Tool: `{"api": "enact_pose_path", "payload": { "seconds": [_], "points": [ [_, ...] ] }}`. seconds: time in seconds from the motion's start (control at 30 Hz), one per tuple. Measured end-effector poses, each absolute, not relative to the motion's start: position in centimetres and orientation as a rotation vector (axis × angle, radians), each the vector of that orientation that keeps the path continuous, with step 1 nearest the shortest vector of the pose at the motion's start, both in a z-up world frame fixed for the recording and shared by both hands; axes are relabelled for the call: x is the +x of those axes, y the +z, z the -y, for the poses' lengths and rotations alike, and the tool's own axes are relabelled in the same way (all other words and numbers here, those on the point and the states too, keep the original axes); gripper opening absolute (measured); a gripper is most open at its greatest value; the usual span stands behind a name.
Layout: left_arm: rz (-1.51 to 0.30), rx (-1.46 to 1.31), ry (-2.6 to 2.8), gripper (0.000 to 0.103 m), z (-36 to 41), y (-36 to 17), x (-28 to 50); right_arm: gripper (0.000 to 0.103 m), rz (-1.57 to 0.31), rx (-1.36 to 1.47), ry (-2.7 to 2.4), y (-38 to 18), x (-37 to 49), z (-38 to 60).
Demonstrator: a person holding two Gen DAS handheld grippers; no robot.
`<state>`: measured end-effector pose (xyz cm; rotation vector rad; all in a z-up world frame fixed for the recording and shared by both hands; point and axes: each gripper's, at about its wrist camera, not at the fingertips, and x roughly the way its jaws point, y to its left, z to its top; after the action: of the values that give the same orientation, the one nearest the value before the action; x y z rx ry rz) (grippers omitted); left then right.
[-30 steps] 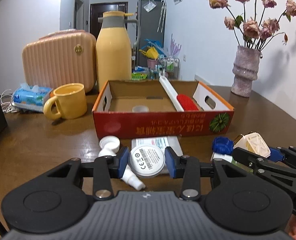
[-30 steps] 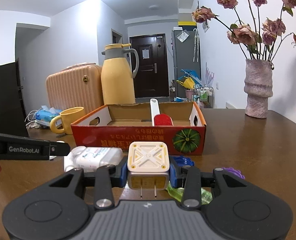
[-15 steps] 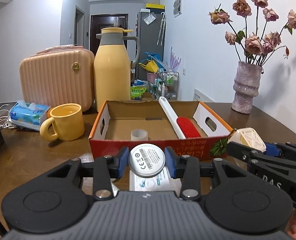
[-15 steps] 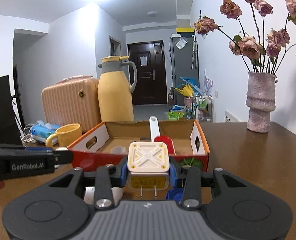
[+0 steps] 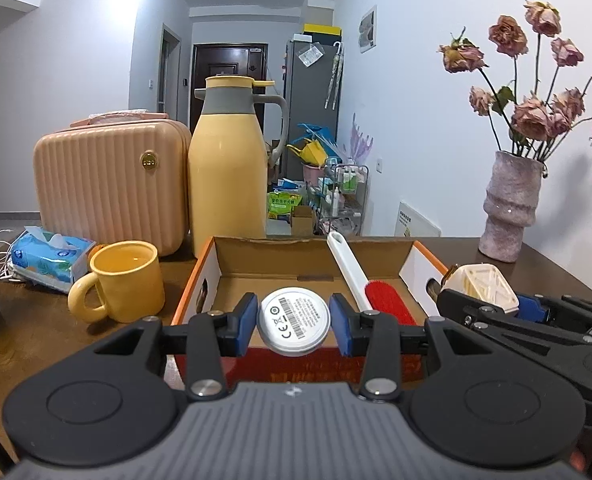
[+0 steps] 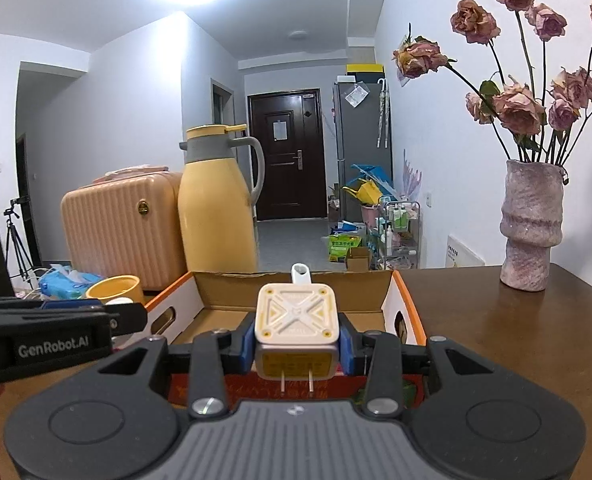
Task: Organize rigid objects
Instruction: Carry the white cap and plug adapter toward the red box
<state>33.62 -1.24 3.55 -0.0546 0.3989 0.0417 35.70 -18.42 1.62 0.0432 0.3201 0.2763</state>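
While the left gripper pinches a smooth white disc with a printed label, at lower centre before the cardboard box, the right gripper clamps a squarish cream plug adapter, prongs down. A red-bristled brush, probably plastic, lies inside the box.

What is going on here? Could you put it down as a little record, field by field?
left gripper: jaws shut on round white disc
right gripper: jaws shut on white plug adapter
target: open cardboard box, just ahead of both
already in box: red brush with white handle
nearby: yellow mug, yellow jug, vase of dried roses
surface: brown table
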Motion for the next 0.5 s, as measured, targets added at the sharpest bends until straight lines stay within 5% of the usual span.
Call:
{"api": "enact_pose_path", "payload": {
  "seconds": [0.5],
  "points": [
    [-0.395,-0.071,0.076,0.040,0.5,3.0,39.2,0.038,-0.351,0.022,0.228,1.2,42.0,18.0]
  ]
}}
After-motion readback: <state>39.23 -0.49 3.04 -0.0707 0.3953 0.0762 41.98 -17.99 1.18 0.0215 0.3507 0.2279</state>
